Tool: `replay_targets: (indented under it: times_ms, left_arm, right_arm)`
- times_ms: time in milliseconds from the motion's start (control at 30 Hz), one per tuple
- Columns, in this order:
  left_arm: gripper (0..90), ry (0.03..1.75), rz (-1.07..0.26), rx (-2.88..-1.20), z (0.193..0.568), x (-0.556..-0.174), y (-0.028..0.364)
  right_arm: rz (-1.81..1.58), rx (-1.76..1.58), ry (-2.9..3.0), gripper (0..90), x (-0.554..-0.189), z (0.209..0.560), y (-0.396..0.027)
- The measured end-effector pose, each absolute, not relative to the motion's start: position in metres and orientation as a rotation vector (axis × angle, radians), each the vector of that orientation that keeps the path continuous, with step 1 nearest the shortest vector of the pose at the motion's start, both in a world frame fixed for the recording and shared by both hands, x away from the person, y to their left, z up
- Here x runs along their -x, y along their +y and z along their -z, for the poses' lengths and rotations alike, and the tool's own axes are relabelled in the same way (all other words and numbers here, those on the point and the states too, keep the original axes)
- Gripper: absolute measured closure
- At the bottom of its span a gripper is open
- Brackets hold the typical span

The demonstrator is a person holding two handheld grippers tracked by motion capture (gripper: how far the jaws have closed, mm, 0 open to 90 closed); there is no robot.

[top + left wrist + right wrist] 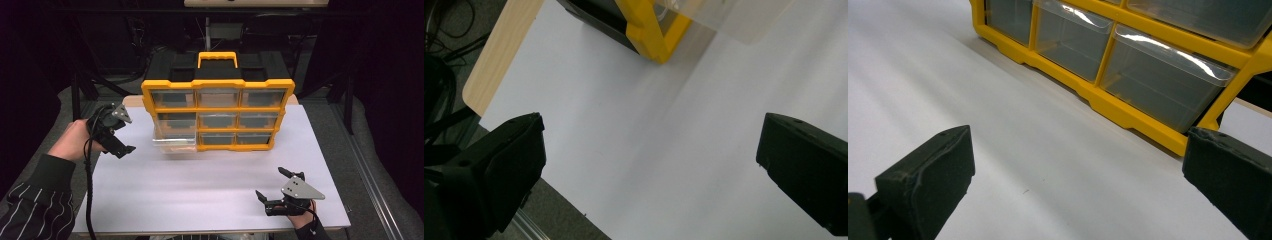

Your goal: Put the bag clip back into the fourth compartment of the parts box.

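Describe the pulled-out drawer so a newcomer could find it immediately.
A yellow-framed organizer with a three-by-three grid of clear drawers stands on the white table. The clear drawer is at the bottom left; unlike its neighbours, it sticks out from the frame.

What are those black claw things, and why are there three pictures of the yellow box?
A person holds a grabbing tool in each hand: the left gripper and the right gripper. Both are open and hold nothing. One picture comes from a camera up high, looking down on the white table. The other two come from small cameras riding on the grippers, so you see their black jaws at the bottom. On the table stands a yellow box of little clear drawers. One drawer, at the bottom left, is pulled out.
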State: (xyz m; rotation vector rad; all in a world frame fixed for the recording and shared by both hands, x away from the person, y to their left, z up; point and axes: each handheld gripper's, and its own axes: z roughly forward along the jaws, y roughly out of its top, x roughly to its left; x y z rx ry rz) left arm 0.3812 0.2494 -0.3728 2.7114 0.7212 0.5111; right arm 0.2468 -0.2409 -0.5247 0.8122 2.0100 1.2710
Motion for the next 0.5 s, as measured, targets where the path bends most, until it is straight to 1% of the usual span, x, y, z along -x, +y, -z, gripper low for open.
replay_targets:
  times_ms: [200,500]
  left_arm:
    - [0.0,0.807,-0.532,-2.675,0.398,-0.377,0.257]
    - [0.0,0.874,-0.572,-2.585,0.42,-0.369,0.261]
  right_arm:
    - [-1.268,-0.813,2.011,0.0,-0.247,0.525,-0.241]
    - [-1.266,-0.816,2.015,0.0,-0.248,0.525,-0.24]
